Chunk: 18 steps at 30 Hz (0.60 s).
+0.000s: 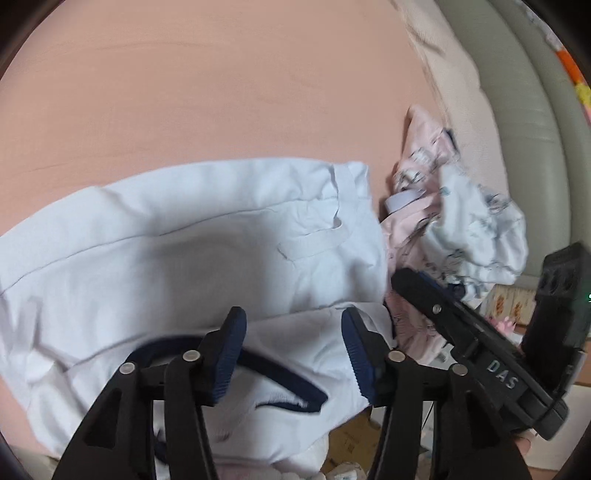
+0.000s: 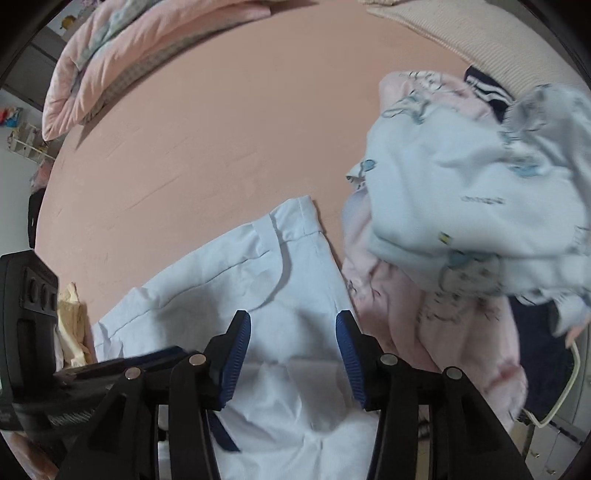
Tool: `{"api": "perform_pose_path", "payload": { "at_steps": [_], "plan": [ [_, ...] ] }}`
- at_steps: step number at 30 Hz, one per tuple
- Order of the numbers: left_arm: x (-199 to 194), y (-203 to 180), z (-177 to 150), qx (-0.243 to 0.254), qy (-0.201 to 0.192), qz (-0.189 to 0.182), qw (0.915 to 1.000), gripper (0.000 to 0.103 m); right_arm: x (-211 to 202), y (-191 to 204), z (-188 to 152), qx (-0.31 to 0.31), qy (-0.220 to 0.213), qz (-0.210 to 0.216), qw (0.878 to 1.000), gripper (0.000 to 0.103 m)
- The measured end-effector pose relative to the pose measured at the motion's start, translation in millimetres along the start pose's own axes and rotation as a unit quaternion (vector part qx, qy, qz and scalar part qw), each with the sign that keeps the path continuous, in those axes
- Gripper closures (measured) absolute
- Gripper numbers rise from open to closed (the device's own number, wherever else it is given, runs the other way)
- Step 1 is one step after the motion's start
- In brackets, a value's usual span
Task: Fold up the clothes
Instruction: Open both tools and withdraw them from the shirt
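Note:
A pale blue-white garment (image 1: pixel 192 236) lies spread flat on the pink bed sheet (image 1: pixel 221 92), its near edge trimmed with a navy band (image 1: pixel 280 373). My left gripper (image 1: pixel 291 332) hovers over that near edge, open, and its blue pads (image 1: pixel 229 354) press on nothing. My right gripper (image 2: pixel 293 332) stands open above the same garment (image 2: pixel 258 280) near its right side, with cloth below it and none pinched. In the left wrist view the right gripper's black body (image 1: pixel 480 350) shows at the right.
A heap of loose clothes, pink (image 2: pixel 424 325) and light blue print (image 2: pixel 480 192), lies right of the garment. A folded pink quilt (image 2: pixel 122 62) sits at the bed's far left. A cream blanket (image 2: pixel 461 33) and a padded headboard (image 1: pixel 524 129) border the right.

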<state>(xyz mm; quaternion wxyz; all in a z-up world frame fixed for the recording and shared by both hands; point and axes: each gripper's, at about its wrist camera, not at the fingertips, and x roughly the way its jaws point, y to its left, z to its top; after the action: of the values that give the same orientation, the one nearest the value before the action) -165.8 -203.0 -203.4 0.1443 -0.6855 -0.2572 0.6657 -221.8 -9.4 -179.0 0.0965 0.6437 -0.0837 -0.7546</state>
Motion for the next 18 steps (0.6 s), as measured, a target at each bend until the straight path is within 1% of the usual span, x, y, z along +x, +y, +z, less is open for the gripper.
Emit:
{"api": "perform_pose_path", "payload": {
  "at_steps": [2, 4, 5, 8, 10, 14, 18],
  "plan": [
    [-19.9, 5.5, -10.7, -0.008, -0.024, -0.010, 0.9996, 0.050, -9.3, 8.0, -7.1, 0.001, -0.004, 0.000, 1.000, 0.052],
    [-28.2, -4.1, -16.3, -0.013, -0.043, -0.006, 0.9990, 0.046, -16.3, 6.1, -4.3, -0.002, -0.013, -0.001, 1.000, 0.048],
    [-31.9, -8.2, -20.6, -0.014, -0.053, -0.004, 0.9985, 0.046, -24.0, 1.6, -9.7, -0.003, -0.016, -0.001, 1.000, 0.046],
    [-41.3, -15.0, -42.0, -0.006, -0.078, 0.004, 0.9969, 0.045, -37.8, -3.3, -24.7, -0.006, -0.023, 0.003, 1.000, 0.046],
    [-55.1, -13.2, -55.5, 0.003, -0.092, 0.011, 0.9957, 0.045, -37.6, -0.2, -33.5, -0.010, -0.027, 0.011, 1.000, 0.046],
    [-76.4, -12.8, -90.6, 0.029, -0.142, 0.042, 0.9886, 0.045, -44.6, 2.1, -51.4, -0.010, -0.043, 0.017, 0.999, 0.046],
    [-91.1, -5.5, -117.4, 0.044, -0.177, 0.071, 0.9806, 0.045, -50.3, 1.8, -66.2, -0.006, -0.055, 0.032, 0.998, 0.046]
  ]
}}
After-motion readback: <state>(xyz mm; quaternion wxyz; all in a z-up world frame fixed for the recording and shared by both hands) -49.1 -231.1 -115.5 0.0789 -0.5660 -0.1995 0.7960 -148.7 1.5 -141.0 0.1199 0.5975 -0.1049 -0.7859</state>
